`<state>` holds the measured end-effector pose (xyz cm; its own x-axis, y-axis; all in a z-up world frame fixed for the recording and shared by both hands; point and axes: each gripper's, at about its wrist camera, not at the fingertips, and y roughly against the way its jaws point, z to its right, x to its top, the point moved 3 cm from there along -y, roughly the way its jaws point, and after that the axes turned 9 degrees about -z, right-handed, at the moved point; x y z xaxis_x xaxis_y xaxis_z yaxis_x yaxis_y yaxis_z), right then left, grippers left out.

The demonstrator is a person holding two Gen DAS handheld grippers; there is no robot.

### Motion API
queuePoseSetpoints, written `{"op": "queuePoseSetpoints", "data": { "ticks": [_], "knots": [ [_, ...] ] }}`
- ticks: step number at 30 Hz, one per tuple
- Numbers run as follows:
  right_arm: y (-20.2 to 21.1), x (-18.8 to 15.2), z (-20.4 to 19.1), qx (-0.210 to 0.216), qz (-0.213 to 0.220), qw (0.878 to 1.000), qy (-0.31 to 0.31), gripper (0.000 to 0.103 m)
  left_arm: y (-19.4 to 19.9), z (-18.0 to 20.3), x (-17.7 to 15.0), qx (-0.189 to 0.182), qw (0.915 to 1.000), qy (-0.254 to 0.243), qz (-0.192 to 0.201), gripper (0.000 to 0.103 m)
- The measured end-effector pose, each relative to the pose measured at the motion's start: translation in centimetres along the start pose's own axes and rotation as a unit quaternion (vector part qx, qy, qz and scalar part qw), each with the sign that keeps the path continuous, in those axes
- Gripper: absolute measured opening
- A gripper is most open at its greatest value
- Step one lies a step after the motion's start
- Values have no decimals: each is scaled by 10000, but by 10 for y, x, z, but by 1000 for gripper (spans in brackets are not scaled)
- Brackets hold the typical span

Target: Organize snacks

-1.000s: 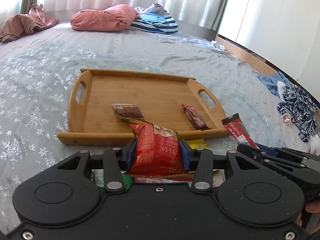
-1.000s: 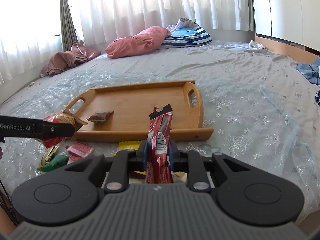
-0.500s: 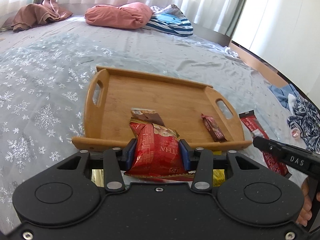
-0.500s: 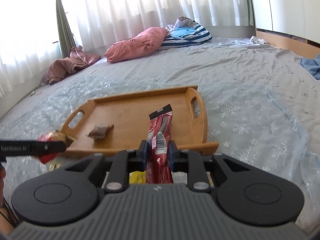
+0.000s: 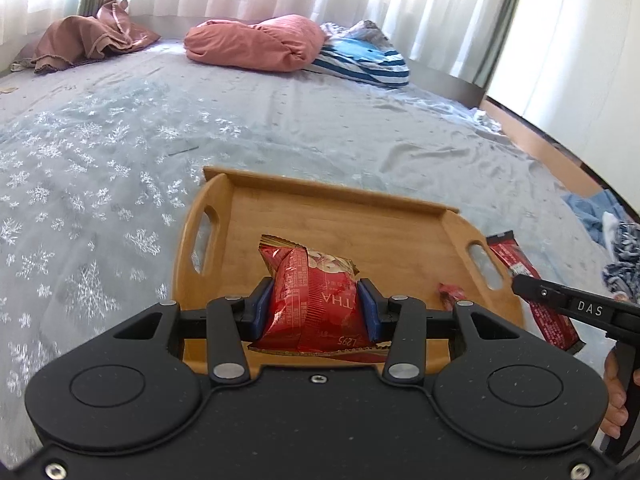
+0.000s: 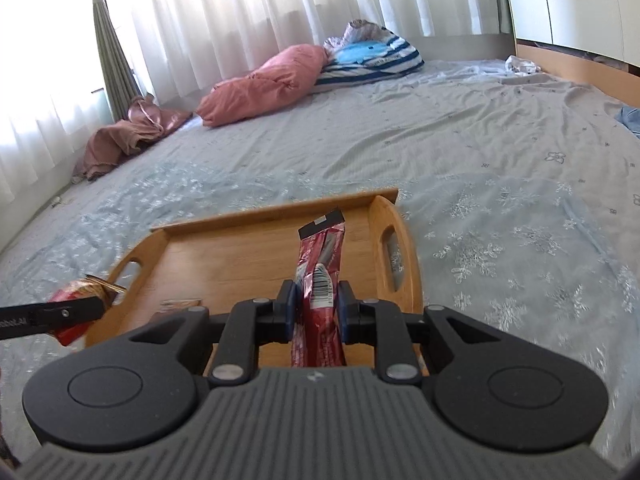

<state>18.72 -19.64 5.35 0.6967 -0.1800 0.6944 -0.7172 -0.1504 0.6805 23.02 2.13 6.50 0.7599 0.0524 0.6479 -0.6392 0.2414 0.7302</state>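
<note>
Pale blue snowflake-print bedsheet is serving as the work surface. I am clamping a puffy red foil snack pouch in my left gripper, blue pads pressing both sides. My right gripper is pinching a long red stick-shaped wrapper with a barcode, held upright with its black-tipped end leaning forward. Both snacks are hanging over the near part of the rectangular bamboo tray with cut-out handles. A small dark red wrapped bar is lying on the tray floor near its right handle; another snack, blurred in the right view, is sitting near the front left. Judgement: the step in hand is placing both packets. I am aiming to lower each until it is touching the wood before letting go, spacing them apart from the pieces already there, the stick laid flat, not dropped on end. Beyond the tray, a pink pillow and striped bedding are lying by the curtains.
</note>
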Motion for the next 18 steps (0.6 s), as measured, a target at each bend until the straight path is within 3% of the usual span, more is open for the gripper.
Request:
{"op": "queuePoseSetpoints", "data": {
  "ticks": [8, 18],
  "knots": [
    [-44, 8, 13, -175, -278, 9994, -78, 24, -35, -6, 6, 350, 9993, -91, -85, 42],
    [-64, 10, 19, -246, -330, 9991, -104, 24, -59, -11, 6, 436, 9989, -56, -169, 42]
  ]
}}
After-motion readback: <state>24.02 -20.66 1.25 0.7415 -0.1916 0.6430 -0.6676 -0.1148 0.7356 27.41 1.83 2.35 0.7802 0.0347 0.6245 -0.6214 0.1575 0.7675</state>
